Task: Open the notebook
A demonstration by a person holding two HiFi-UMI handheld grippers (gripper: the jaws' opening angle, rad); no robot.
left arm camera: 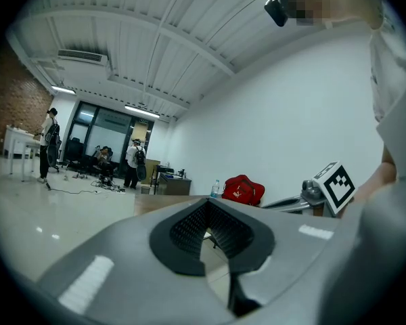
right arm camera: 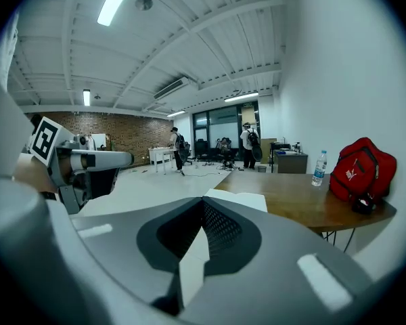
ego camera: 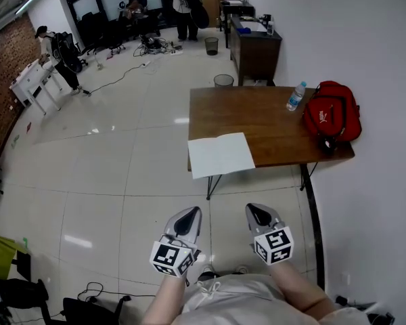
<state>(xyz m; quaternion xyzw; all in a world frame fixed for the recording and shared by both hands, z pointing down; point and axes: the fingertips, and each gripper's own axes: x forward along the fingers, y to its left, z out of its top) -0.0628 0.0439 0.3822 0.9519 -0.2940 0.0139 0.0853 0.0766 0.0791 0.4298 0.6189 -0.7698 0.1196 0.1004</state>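
Observation:
The notebook (ego camera: 220,154) is a white, closed rectangle lying on the near left corner of the brown table (ego camera: 271,114), its front edge hanging slightly over the rim. In the right gripper view the notebook (right arm camera: 240,199) shows just beyond the jaws. My left gripper (ego camera: 188,217) and right gripper (ego camera: 259,213) are held side by side close to my body, over the floor and well short of the table. Both are shut with nothing in them, as the left gripper (left arm camera: 206,212) and right gripper (right arm camera: 203,208) views show.
A red bag (ego camera: 331,110) sits on the table's right end with a water bottle (ego camera: 296,96) beside it. Behind the table stand a waste bin (ego camera: 223,80) and a dark cabinet (ego camera: 254,46). People and cables (ego camera: 155,45) are across the tiled floor.

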